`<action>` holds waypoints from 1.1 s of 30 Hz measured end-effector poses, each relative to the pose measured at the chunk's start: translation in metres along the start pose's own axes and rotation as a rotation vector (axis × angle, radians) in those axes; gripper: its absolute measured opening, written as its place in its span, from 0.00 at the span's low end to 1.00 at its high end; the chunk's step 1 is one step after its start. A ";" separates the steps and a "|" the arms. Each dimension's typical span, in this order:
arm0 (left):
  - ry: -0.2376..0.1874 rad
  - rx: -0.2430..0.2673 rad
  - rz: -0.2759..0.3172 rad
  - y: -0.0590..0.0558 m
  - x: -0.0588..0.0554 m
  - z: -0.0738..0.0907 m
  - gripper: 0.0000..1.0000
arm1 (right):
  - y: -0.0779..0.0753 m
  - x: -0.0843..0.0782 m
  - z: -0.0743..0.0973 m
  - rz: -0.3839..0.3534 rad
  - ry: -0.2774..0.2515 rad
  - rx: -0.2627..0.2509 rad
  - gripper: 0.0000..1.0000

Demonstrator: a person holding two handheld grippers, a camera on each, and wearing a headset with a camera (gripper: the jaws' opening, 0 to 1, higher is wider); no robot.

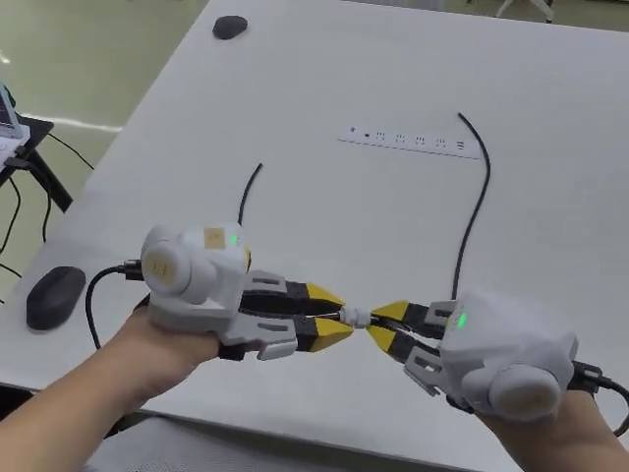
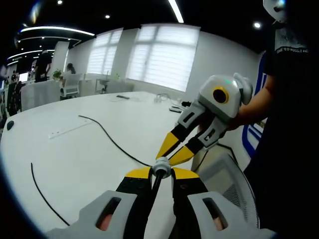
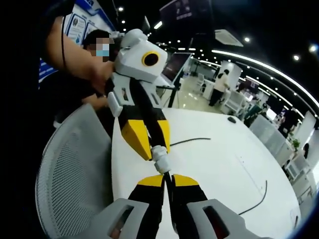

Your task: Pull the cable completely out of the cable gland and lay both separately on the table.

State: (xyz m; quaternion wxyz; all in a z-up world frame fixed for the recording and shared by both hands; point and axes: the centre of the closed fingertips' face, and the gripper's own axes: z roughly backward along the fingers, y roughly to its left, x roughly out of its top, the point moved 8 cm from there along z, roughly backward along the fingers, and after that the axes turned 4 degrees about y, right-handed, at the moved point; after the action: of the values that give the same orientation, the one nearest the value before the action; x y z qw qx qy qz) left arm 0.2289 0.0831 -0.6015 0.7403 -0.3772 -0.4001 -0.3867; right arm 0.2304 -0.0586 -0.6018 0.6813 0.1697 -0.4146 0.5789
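White cable gland (image 1: 356, 317): held above table (image 1: 295, 118).
Left gripper (image 1: 342, 315): pinching one end.
Right gripper (image 1: 376, 323): pinching other end.
Black cable (image 1: 477, 206): on table.

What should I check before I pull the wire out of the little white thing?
1. Left tool shut on the cable gland: ok.
2. Right tool shut on the cable close to the gland: ok.
3. The two tools point at each other in a line, for a straight pull: ok.
4. Loose cable free of the power strip: cannot tell, it passes right by the strip's end.
5. Room on the table to lay both down apart: ok.
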 end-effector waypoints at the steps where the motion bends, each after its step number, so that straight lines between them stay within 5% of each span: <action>1: -0.002 0.001 0.000 0.000 0.000 -0.001 0.15 | -0.001 0.000 0.001 -0.001 -0.002 -0.005 0.00; 26: 0.011 0.025 0.001 0.002 0.003 -0.002 0.15 | -0.009 -0.006 -0.002 -0.027 0.031 -0.008 0.00; 33: -0.005 0.043 0.007 0.002 0.002 0.003 0.15 | -0.017 -0.016 0.000 -0.111 0.048 -0.032 0.00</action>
State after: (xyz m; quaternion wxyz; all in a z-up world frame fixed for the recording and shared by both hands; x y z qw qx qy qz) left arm 0.2308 0.0860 -0.5991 0.7486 -0.3635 -0.4091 -0.3743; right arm 0.2464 -0.0736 -0.6099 0.7248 0.1676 -0.3975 0.5372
